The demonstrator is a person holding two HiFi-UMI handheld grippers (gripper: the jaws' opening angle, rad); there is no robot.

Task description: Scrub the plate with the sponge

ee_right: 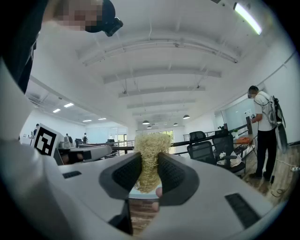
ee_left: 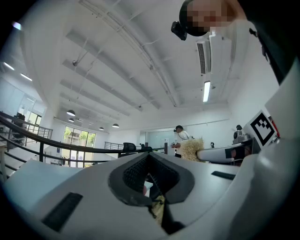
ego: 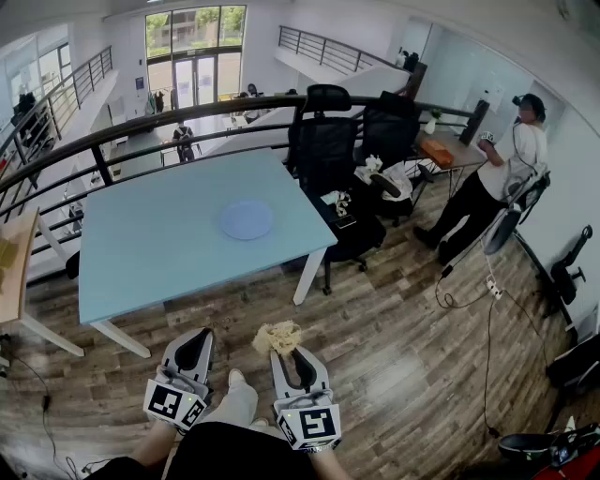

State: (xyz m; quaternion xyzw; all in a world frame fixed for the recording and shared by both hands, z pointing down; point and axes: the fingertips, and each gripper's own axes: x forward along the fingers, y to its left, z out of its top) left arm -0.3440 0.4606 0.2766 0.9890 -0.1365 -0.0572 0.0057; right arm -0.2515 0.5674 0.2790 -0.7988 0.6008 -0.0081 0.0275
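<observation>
Tan sponge in right gripper | left gripper closed | plate on table

— What's underfoot?
— Grey-brown wood plank floor, with cables trailing across it on the right.
— Furniture?
— A light blue table on white legs in the middle. Two black office chairs are at its far right corner, a wooden desk beyond them, and another wooden tabletop at the left edge.
— And behind the table?
— A curved black railing, and far beyond it tall windows with daylight and greenery.
— Ceiling?
— White, beamed, with a lit strip light and round lamps. The walls are white too.
— Anyone about?
— One person standing at the far right.
</observation>
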